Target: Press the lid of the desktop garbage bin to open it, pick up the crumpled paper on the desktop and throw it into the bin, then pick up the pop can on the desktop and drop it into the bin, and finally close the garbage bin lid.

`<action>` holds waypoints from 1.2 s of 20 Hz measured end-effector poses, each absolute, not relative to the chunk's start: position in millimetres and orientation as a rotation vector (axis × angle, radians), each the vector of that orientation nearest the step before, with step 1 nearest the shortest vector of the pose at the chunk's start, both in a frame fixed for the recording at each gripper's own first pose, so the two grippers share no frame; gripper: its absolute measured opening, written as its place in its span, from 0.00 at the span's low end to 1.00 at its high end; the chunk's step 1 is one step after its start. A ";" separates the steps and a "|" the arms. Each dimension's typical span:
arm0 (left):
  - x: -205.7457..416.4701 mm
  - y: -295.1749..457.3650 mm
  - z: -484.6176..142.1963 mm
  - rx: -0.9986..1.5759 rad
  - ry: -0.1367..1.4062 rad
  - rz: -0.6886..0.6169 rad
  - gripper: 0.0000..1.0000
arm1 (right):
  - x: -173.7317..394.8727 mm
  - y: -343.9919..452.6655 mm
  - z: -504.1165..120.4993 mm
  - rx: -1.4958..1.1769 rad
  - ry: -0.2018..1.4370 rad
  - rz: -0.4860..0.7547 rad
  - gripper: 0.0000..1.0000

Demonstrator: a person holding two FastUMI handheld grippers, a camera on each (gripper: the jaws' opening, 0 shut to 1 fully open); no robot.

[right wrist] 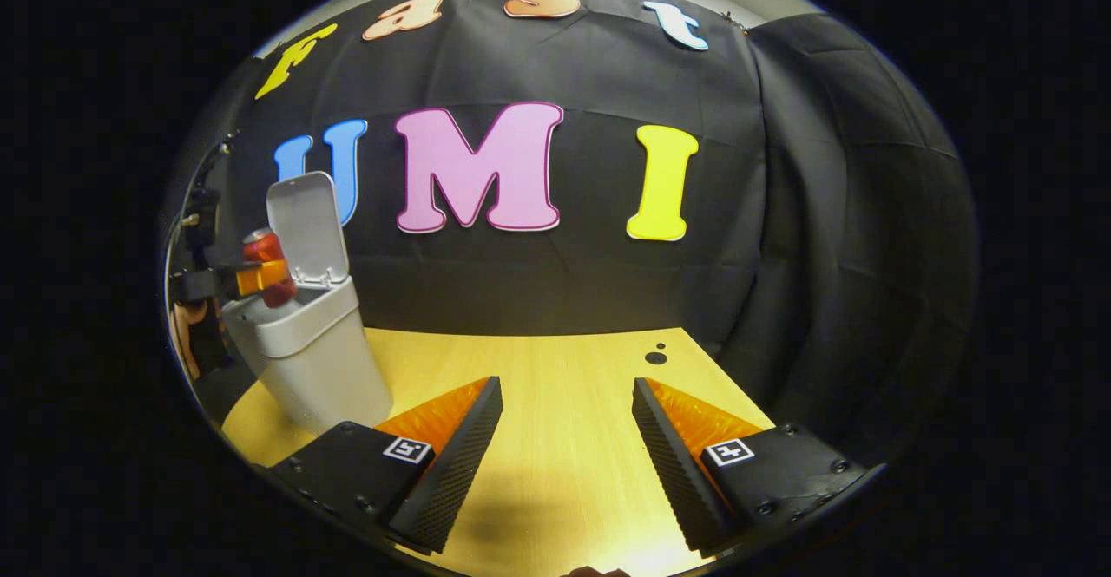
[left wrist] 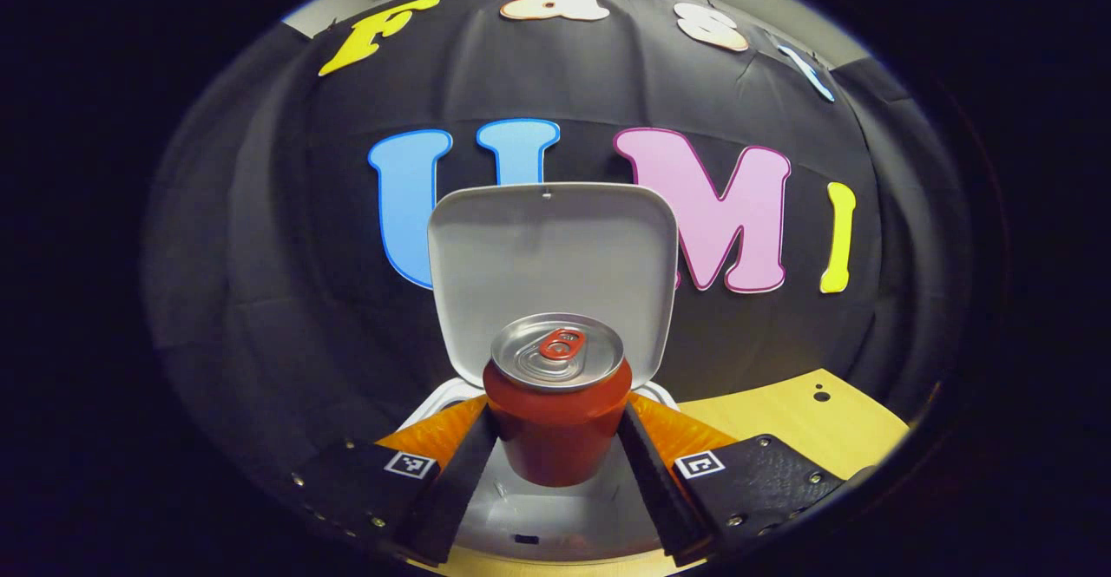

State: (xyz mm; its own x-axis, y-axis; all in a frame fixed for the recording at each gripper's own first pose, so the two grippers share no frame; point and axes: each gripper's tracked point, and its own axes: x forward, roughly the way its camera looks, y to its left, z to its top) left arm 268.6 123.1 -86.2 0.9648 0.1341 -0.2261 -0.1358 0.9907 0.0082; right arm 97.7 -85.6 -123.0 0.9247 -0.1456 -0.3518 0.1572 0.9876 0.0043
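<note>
left hand-held gripper (left wrist: 555,438) clamped on can (left wrist: 556,403), upright, held over open bin (left wrist: 555,516) | lid (left wrist: 552,256) raised behind can | right hand-held gripper (right wrist: 564,438) fingers spread, nothing held, above bench (right wrist: 555,369) | bin at bench's left, right gripper view

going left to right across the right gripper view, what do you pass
left gripper holding the pop can → open garbage bin → right gripper with its fingers apart → dark holes in the desktop
</note>
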 end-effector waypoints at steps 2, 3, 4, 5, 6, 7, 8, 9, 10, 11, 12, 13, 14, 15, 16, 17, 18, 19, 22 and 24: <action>273.4 128.3 -92.6 0.022 0.250 0.142 0.85 | 91.3 -79.5 -106.5 0.060 0.332 -0.150 0.98; 273.7 130.7 -95.3 0.041 0.260 0.153 0.86 | 87.4 -79.9 -100.3 0.066 0.321 -0.152 0.98; 272.9 130.5 -96.0 0.044 0.266 0.157 0.86 | 82.6 -84.3 -94.0 0.066 0.310 -0.158 0.98; 271.5 128.4 -96.9 0.038 0.274 0.155 0.85 | 76.1 -88.1 -90.2 0.062 0.302 -0.166 0.98; 269.9 125.8 -97.9 0.033 0.284 0.144 0.85 | 70.3 -92.7 -87.0 0.056 0.296 -0.178 0.98; 266.6 124.4 -102.0 0.036 0.304 0.138 0.86 | 64.3 -97.8 -85.6 0.045 0.291 -0.189 0.98; 264.6 124.5 -102.6 0.042 0.309 0.135 0.86 | 58.4 -101.4 -84.3 0.033 0.289 -0.193 0.98; 262.6 124.5 -98.6 0.041 0.310 0.129 0.86 | 53.1 -103.3 -85.0 0.022 0.290 -0.198 0.98; 260.8 124.3 -96.6 0.040 0.303 0.131 0.86 | 48.4 -105.7 -86.1 0.018 0.294 -0.201 0.98; 260.4 126.4 -92.7 0.043 0.291 0.139 0.86 | 44.8 -106.9 -89.6 0.021 0.300 -0.203 0.98; 259.5 126.8 -87.6 0.045 0.279 0.140 0.91 | 43.2 -107.9 -91.3 0.027 0.304 -0.208 0.98; 258.0 125.7 -86.0 0.047 0.272 0.138 0.94 | 44.1 -111.2 -90.9 0.037 0.302 -0.213 0.98; 256.3 125.4 -83.1 0.056 0.272 0.139 0.94 | 46.1 -111.4 -89.1 0.048 0.297 -0.216 0.98; 254.5 125.4 -81.3 0.070 0.275 0.140 0.94 | 48.8 -112.7 -85.5 0.057 0.288 -0.218 0.98; 252.9 126.2 -77.5 0.087 0.272 0.146 0.94 | 51.1 -114.1 -81.0 0.063 0.273 -0.220 0.98; 251.9 125.2 -70.3 0.095 0.263 0.145 0.94 | 52.4 -113.5 -78.0 0.066 0.262 -0.221 0.98; 252.2 123.7 -61.6 0.094 0.251 0.142 0.94 | 53.1 -112.1 -76.6 0.066 0.257 -0.218 0.98; 253.3 121.8 -53.0 0.089 0.239 0.137 0.94 | 54.0 -110.9 -77.6 0.063 0.256 -0.214 0.98; 262.8 124.3 -22.7 0.109 0.205 0.137 0.94 | 53.7 -106.4 -80.6 0.056 0.267 -0.195 0.98; 272.5 125.9 5.0 0.117 0.162 0.133 0.93 | 54.3 -106.4 -81.0 0.059 0.268 -0.190 0.98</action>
State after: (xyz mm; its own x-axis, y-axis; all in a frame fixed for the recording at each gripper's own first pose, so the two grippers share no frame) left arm 272.5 125.9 5.0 0.9781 0.1414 -0.1530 -0.1225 0.9844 0.1266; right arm 54.3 -106.4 -81.0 0.9465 -0.1784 -0.2688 0.1940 0.9805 0.0325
